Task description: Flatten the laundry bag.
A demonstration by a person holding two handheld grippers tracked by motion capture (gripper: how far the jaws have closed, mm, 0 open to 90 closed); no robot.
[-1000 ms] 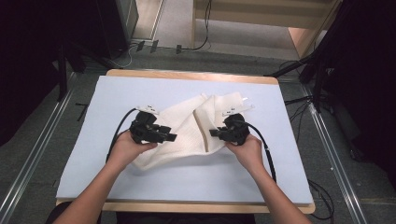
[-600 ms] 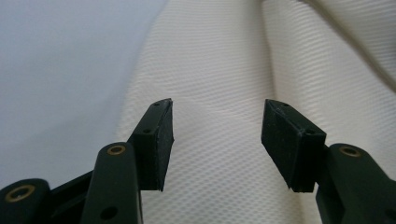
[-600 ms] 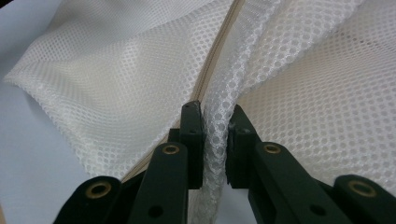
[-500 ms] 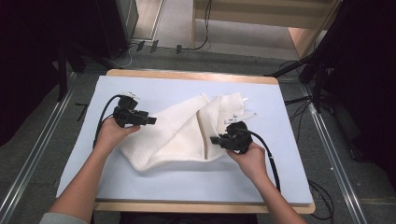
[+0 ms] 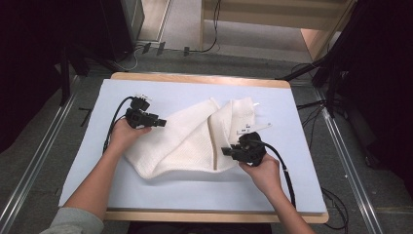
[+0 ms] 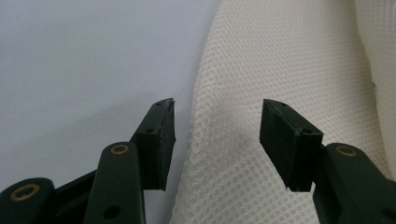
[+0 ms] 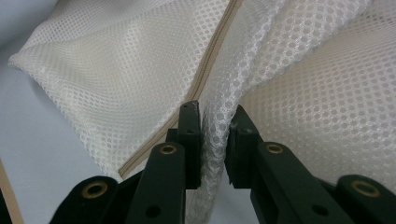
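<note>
High view first: locate the mesh cloth [image 5: 190, 141] at the middle of the worktop [image 5: 195, 192], rumpled and partly folded over itself on the pale blue cover. Find the left tongs [image 5: 163, 123] at the cloth's left border and the right tongs [image 5: 225, 151] on its right-hand part, just beside the beige seam [image 5: 210, 146].

Step in hand, as judged: taking hold at two points to spread the cloth flat.
- Right tongs: read as narrow, clamped on a raised fold of mesh, both pads pressing. Treat as the anchor.
- Left tongs: read as wide, having just been closing a little, with the cloth's border lying between the pads but pressed by neither. Treat as a grip not yet made.

Next move, as judged:
1. Slide the left tongs slightly further over the border, with one pad under the edge and one above.
2. Close until both pads bite the mesh.
3. Draw away from the right tongs to take out the slack.
4. Keep the right clamp firm throughout.

Materials and shapes:
- Cloth: white, open honeycomb mesh, soft and limp, slightly see-through; expect sagging and easy slipping from a shallow bite.
- Seam: narrow, straight, smoother than the mesh.
- Labels [image 5: 253, 129]: small white strips near the cloth's far right corner.
- Cover: smooth, matt, unmarked.
- Pads: black, flat-faced, square-cornered.
</note>
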